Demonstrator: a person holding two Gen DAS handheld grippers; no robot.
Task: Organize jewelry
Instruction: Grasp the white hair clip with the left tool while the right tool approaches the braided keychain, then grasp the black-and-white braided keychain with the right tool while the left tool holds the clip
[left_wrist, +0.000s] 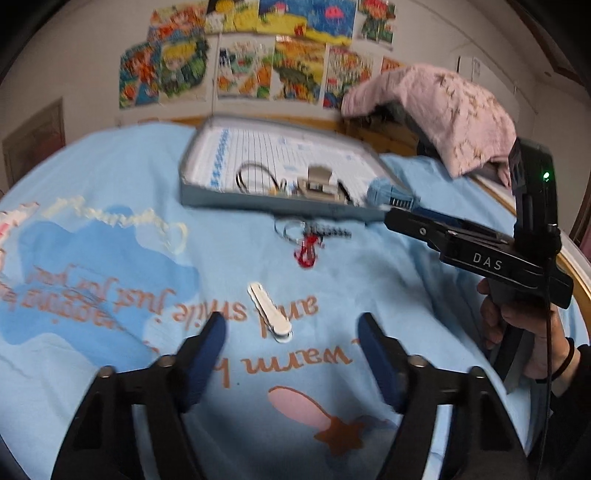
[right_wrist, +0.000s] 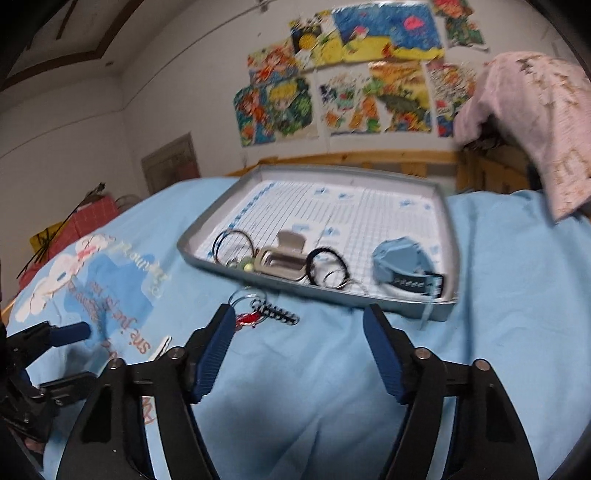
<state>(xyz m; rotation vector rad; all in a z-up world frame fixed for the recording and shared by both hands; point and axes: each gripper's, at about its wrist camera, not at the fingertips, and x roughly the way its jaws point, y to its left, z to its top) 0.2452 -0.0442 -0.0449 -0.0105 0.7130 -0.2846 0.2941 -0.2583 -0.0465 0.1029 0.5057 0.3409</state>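
A grey tray (right_wrist: 448, 236) lies on the light blue bedspread; it also shows in the left wrist view (left_wrist: 192, 192). In it lie black hair ties (right_wrist: 327, 266), a silver clip (right_wrist: 282, 258) and a blue watch (right_wrist: 402, 267). In front of the tray lie a key ring with a red charm and a black beaded strip (right_wrist: 264, 312), also in the left wrist view (left_wrist: 308, 240). A white hair clip (left_wrist: 269, 314) lies just ahead of my open, empty left gripper (left_wrist: 291, 334). My right gripper (right_wrist: 299, 325) is open and empty, just short of the tray.
A pink cloth (left_wrist: 443, 110) hangs over the wooden bed frame at the back right. Colourful drawings (right_wrist: 340, 74) cover the wall. A red box (right_wrist: 92, 218) stands left of the bed. The right gripper's body (left_wrist: 480, 251) and the hand holding it cross the left wrist view's right side.
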